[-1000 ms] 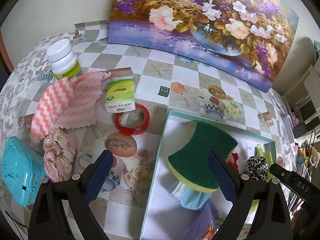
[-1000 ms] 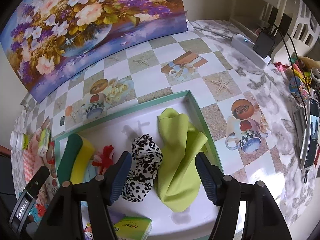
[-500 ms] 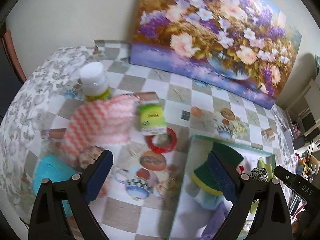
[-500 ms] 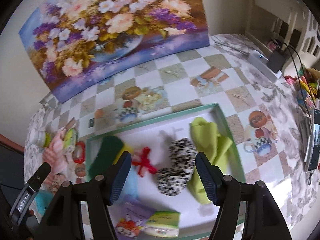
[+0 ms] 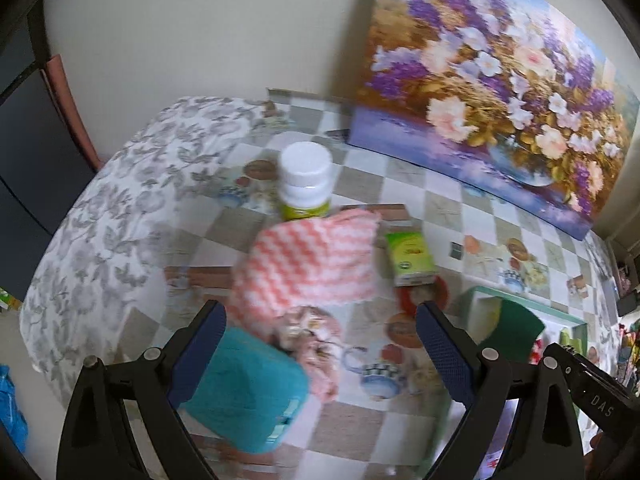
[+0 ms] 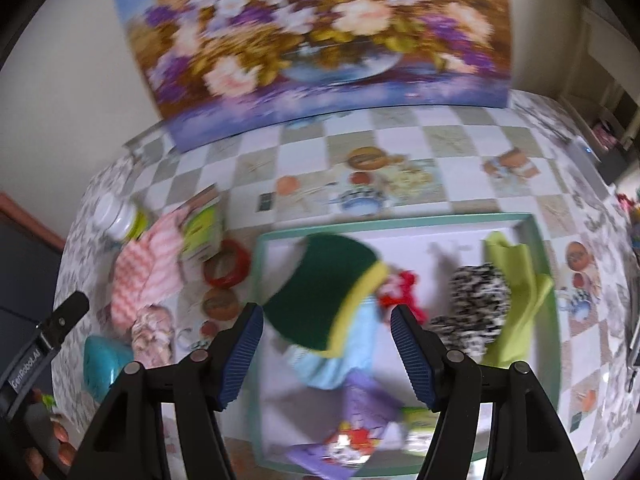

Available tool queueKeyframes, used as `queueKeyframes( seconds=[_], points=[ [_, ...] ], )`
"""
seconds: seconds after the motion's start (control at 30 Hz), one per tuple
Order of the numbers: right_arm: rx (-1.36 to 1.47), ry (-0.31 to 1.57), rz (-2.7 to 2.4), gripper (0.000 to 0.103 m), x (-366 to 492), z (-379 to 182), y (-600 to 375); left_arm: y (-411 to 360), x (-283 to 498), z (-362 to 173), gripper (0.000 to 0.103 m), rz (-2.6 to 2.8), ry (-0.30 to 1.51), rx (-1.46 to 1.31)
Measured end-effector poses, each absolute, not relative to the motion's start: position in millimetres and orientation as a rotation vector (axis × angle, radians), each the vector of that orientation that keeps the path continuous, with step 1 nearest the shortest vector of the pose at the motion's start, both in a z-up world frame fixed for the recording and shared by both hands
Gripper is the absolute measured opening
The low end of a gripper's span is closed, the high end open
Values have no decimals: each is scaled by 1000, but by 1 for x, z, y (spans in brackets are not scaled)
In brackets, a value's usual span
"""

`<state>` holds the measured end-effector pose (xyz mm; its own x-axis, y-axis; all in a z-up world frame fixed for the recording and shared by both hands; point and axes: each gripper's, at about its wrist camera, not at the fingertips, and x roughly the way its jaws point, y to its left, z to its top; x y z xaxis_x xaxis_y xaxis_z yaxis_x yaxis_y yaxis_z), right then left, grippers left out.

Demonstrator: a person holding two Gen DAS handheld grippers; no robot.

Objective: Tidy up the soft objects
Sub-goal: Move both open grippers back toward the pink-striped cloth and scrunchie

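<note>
Left gripper (image 5: 320,348) hanging wide open, nothing btwn pads. Right gripper (image 6: 326,350) also gaping wide, empty.

Still lying on worktop (image 5: 404,184), left of tray (image 6: 550,264): 1 pink zigzag cloth (image 5: 308,264), 1 flowery bundle (image 5: 316,344), 1 teal case (image 5: 248,392), 1 white bottle (image 5: 306,180), 1 green pack (image 5: 410,256), 1 red ring (image 6: 227,266).

Sitting in tray: 1 green-yellow sponge (image 6: 320,296), 1 spotted cloth (image 6: 476,300), 1 lime cloth (image 6: 520,292), 1 red thing (image 6: 404,290).

Only right view is showing whole tray; left view is showing just its corner.
</note>
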<state>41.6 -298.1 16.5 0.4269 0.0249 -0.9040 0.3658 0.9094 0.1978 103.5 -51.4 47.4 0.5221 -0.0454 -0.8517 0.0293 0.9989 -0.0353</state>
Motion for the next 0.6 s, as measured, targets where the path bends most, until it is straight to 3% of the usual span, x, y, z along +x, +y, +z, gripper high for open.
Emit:
queueKeyframes(
  seconds=[0.6],
  points=[
    [358,1193,-9,70,81,-13,-208,28,129,34,96,-62,1097,-136]
  ],
)
